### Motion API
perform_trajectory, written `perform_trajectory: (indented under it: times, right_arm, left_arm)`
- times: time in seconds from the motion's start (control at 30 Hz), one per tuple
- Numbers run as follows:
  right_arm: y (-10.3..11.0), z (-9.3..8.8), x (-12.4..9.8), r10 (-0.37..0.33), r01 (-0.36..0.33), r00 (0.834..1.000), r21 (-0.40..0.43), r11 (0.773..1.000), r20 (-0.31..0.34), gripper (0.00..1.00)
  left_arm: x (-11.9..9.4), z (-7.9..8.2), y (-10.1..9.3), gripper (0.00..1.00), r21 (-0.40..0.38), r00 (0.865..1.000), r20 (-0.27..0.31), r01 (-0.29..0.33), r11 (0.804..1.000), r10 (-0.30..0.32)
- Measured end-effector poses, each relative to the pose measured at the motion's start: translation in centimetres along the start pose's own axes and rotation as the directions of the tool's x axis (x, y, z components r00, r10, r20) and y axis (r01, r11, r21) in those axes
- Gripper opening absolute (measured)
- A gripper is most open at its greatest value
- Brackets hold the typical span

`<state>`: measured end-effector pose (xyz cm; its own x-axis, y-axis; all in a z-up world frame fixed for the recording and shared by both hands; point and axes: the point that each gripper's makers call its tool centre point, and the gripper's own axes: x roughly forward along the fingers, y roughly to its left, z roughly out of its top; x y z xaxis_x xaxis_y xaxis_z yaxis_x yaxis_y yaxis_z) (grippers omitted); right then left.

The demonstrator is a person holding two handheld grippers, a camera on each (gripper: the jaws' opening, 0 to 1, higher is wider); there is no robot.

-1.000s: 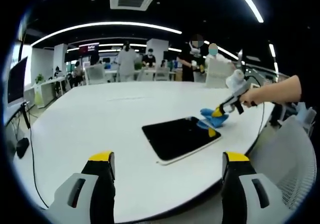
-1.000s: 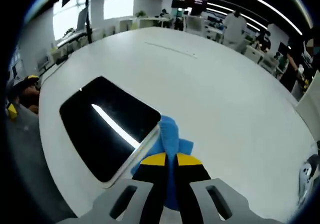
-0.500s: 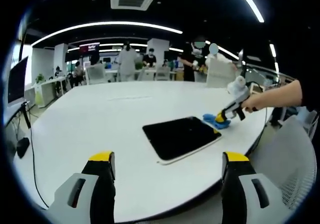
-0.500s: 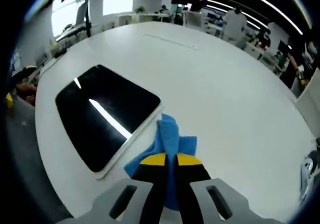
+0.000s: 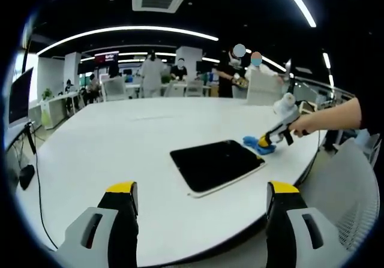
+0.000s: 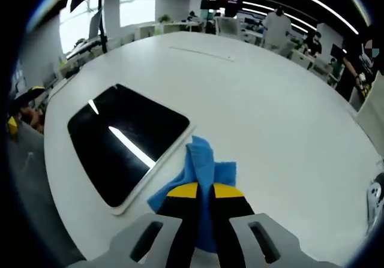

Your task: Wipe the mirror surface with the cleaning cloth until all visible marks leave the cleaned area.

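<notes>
I have pulled the cleaning cloth [image 6: 201, 166] off the mirror [image 6: 123, 139]; it now lies on the table [image 6: 288, 118] just beside the mirror's edge, pinched in my right gripper [image 6: 200, 191]. My left gripper [image 5: 201, 190] hangs wide open and empty, well short of the mirror. I judge the wiping paused or done; I see no marks.

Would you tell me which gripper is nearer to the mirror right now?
The right gripper. It holds the cloth on the table just beside the mirror, at its edge. The left gripper is held back from the table's near edge, open, farther from the mirror.

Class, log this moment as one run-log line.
right gripper: shut on cloth | cloth: on table beside mirror | left gripper: open, holding nothing
</notes>
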<state>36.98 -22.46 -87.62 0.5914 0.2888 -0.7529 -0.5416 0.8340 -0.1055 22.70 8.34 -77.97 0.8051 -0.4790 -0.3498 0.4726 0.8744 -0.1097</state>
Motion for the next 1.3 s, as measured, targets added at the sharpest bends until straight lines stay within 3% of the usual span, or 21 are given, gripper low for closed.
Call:
perform_trajectory:
  times: [0.33,0.7,1.0,1.3]
  right_arm:
    - [-0.8,-0.1,-0.1,-0.032,0.031,0.999,0.038,0.999,0.011,0.13]
    - [-0.7,0.1,-0.5,-0.004,0.004,1.0,0.046,0.999,0.02,0.16]
    - [-1.1,1.4,-2.3,-0.008,0.006,0.998,0.029,1.0,0.063,0.17]
    - [-1.6,2.8,-5.8,-0.031,0.027,0.991,0.039,0.999,0.13,0.18]
  left_arm:
    - [0.1,-0.1,0.0,0.88,0.0,1.0,-0.003,0.004,1.0,-0.004]
    - [0.1,0.0,-0.1,0.88,-0.001,1.0,-0.001,0.01,1.0,-0.01]
    - [0.1,-0.1,-0.2,0.89,0.003,1.0,-0.004,0.015,1.0,-0.015]
    - [0.0,-0.1,-0.2,0.89,0.006,1.0,-0.005,0.015,1.0,-0.015]
